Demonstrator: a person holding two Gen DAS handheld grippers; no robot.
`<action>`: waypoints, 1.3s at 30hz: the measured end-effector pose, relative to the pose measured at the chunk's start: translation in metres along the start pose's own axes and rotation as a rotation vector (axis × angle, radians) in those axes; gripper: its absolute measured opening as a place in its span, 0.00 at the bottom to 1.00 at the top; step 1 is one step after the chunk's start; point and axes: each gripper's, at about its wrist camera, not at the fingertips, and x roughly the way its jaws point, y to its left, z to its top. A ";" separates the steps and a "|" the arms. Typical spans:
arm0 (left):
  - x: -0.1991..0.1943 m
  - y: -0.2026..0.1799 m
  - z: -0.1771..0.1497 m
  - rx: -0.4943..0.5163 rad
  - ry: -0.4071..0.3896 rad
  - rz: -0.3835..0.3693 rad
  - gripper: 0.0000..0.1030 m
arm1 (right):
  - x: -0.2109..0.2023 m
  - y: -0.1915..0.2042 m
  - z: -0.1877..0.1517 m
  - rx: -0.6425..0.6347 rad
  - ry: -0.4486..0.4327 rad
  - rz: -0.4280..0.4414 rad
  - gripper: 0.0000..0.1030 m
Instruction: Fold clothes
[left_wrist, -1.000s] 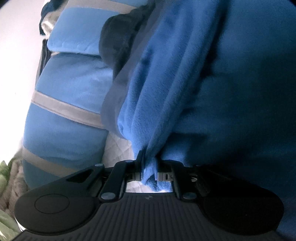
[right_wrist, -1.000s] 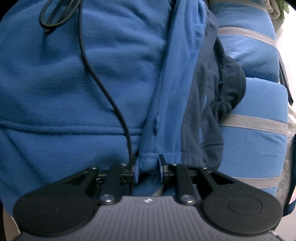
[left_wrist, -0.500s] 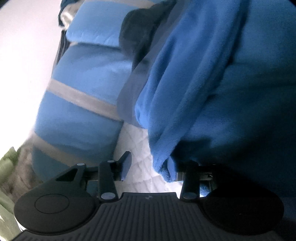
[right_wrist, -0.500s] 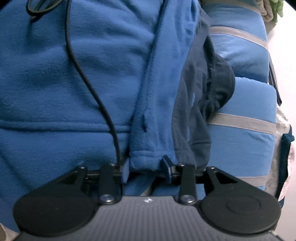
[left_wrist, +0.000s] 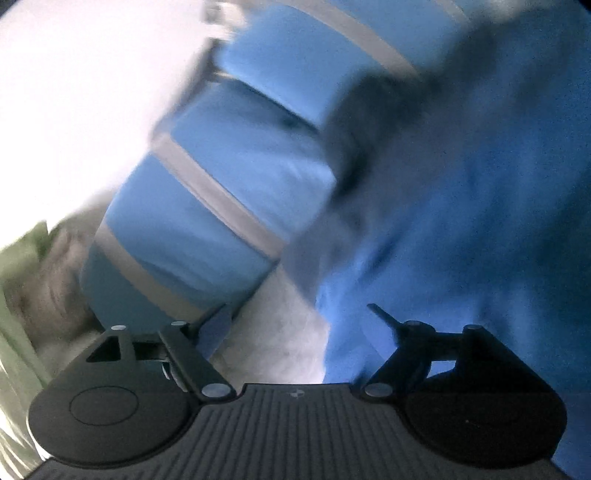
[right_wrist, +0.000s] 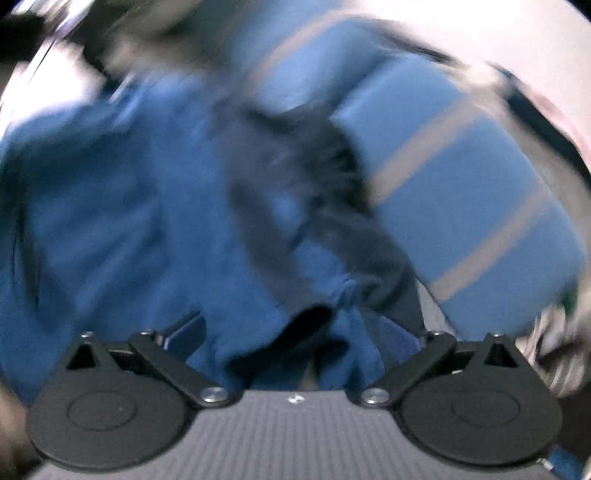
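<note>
Blue fleece (left_wrist: 480, 184) is just released beside the striped cushion (left_wrist: 221, 184), both grippers' jaws having just opened, empty (regrasp judged next).

One blue fleece garment (left_wrist: 480, 184), two striped blue cushions (left_wrist: 240, 147), two tools (left_wrist: 299, 325)

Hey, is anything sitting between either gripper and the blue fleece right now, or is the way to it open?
Nothing visible blocks either one. Both sets of jaws have just been opening. The left gripper has white quilted bedding between its fingers, the blue fleece just to the right. The right gripper has fleece lying loose between its spread fingers, unpinched.
</note>
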 end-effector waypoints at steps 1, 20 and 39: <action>-0.003 0.007 0.008 -0.096 -0.022 -0.045 0.78 | 0.000 -0.013 0.002 0.102 -0.003 -0.034 1.00; 0.013 -0.015 0.064 -0.564 -0.134 -0.566 0.97 | 0.011 -0.177 -0.119 0.774 0.280 -1.057 1.00; 0.012 -0.013 0.067 -0.619 -0.122 -0.622 0.97 | 0.014 -0.216 -0.189 0.907 0.366 -1.087 0.10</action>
